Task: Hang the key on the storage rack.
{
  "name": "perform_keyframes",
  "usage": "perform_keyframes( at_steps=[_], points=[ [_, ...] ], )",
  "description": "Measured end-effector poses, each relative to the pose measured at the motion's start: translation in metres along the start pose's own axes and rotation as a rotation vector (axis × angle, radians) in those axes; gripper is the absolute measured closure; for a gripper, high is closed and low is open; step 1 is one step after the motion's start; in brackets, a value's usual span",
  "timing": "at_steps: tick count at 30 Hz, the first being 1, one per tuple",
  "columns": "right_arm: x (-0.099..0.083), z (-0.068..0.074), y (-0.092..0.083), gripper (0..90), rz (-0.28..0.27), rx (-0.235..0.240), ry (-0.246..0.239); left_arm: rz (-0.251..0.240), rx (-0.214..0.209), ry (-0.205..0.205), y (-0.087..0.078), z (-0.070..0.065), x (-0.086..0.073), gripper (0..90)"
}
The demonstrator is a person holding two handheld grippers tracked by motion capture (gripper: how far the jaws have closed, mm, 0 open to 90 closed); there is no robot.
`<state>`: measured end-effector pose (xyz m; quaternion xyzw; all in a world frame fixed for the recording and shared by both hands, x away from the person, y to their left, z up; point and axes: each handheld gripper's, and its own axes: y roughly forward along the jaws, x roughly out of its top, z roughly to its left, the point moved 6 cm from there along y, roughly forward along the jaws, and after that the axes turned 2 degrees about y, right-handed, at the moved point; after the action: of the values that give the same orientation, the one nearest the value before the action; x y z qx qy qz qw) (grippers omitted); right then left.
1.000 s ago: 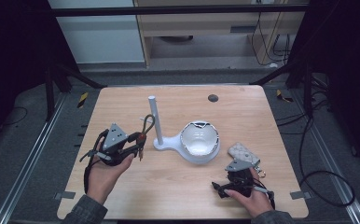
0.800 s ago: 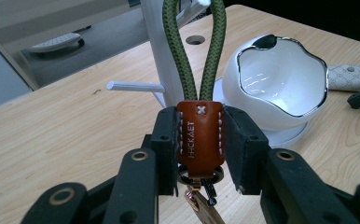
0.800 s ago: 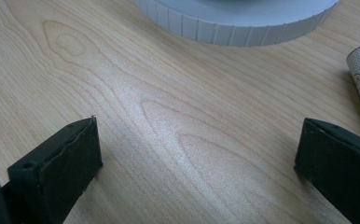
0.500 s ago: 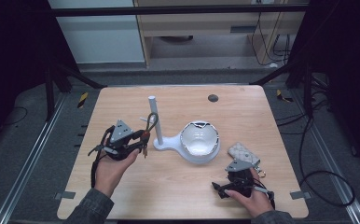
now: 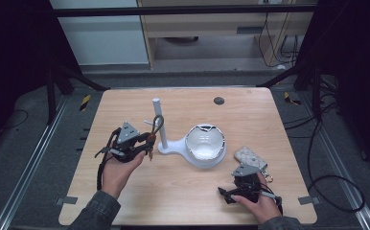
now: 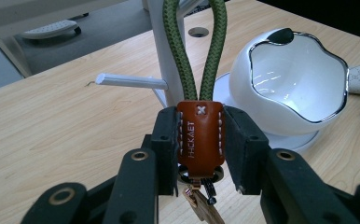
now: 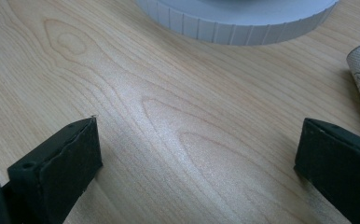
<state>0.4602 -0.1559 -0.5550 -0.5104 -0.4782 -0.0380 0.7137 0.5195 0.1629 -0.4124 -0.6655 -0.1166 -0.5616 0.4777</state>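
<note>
My left gripper [image 5: 147,141] sits left of the stand [image 5: 163,139], its jaws clamped on the brown leather tab [image 6: 200,137] of the keychain [image 6: 197,70]. The tab is smooth, stitched in white along both sides, with stamped lettering. From it a green braided cord loop rises upright, right against the stand's white post; I cannot tell whether they touch. A short white peg [image 6: 131,81] juts sideways from the post, just left of the loop. Metal keys hang below the tab between the jaws.

The stand's flat base runs right into a glossy white bowl [image 5: 205,146] with a wavy chrome-lined rim. The bowl takes up the middle of the table [image 5: 250,115], so the room to my left gripper's right is tight, while the left side and near edge are bare wood.

My right gripper [image 5: 244,184] rests low near the front right corner, jaws standing wide apart with bare wood grain between them and nothing held. In the right gripper view I see the ribbed edge of the bowl's round base [image 7: 236,21] ahead, and a pale patterned pouch [image 5: 250,157] just beside the right jaw. A small dark hole [image 5: 218,100] marks the far side of the table, well apart from everything.
</note>
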Motion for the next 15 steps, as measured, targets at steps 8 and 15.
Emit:
perform_keyframes(
  at_steps=[8, 15],
  points=[
    [-0.0003, -0.0001, -0.0003, 0.3, 0.002, -0.001, -0.001, 0.008, 0.005, -0.004, 0.0035, 0.0026, -0.0037, 66.1],
    [-0.0002, -0.0001, -0.0003, 0.4, 0.002, -0.001, -0.002, 0.010, 0.003, -0.007, 0.0056, 0.0016, -0.0047, 66.0]
  ],
)
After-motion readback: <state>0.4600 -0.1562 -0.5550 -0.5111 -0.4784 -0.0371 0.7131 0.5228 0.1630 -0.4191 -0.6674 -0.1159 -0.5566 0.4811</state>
